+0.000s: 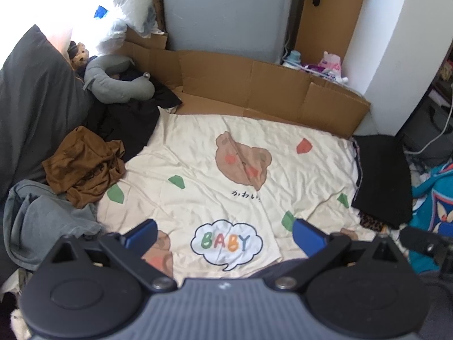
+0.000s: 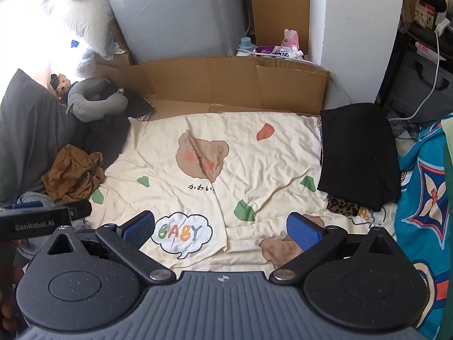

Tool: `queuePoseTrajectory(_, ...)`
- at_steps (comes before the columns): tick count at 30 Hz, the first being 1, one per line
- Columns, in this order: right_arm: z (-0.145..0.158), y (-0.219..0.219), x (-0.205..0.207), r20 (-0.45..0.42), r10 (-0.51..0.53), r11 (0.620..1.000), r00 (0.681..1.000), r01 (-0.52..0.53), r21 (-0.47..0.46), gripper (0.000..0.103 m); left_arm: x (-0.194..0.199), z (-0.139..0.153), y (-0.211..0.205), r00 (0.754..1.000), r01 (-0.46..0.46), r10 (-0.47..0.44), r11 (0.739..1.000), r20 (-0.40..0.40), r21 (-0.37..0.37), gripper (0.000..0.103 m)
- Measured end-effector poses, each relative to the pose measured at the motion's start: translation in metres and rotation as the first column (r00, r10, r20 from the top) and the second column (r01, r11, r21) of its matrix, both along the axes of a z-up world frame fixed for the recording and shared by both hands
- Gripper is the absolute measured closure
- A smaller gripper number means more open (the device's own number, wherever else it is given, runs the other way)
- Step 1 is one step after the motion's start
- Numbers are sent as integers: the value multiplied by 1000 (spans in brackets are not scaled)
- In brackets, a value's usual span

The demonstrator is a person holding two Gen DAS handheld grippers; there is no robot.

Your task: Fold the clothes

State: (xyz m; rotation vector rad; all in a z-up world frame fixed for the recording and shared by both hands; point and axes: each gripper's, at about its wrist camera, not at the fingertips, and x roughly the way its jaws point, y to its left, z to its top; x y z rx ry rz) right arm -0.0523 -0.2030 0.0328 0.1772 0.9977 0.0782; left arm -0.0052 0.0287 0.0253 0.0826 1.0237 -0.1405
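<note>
A crumpled brown garment (image 1: 85,164) lies at the left edge of the cream bear-print sheet (image 1: 203,147), beside a grey garment (image 1: 48,221) and a dark pile (image 1: 127,121). A folded black garment (image 1: 382,178) lies at the sheet's right edge. My left gripper (image 1: 223,235) is open and empty, above the sheet's near edge. In the right wrist view, my right gripper (image 2: 220,226) is open and empty over the sheet (image 2: 254,153). The brown garment (image 2: 73,175) is to its left and the folded black garment (image 2: 359,153) to its right. The left gripper's body (image 2: 42,218) shows at the left.
Flattened cardboard (image 1: 254,85) stands along the far side of the sheet, with a grey panel (image 1: 226,11) behind. A grey neck pillow (image 1: 119,82) and a dark grey cushion (image 1: 31,104) lie at the left. A blue patterned cloth (image 2: 424,198) and cables are at the right.
</note>
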Motion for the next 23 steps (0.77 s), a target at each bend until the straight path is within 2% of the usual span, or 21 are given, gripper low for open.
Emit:
queuePoseTrajectory(11,1,-3,-4,16,-3,1000,1000,3,7,1,1,-5,-10,999,42,-41,998,-6,47,0)
queuePoseTrajectory(23,1,-8,-6,14,-12,1000,1000,11,16,1,7,-8,-5,999,29,-28,999,-30,36,0)
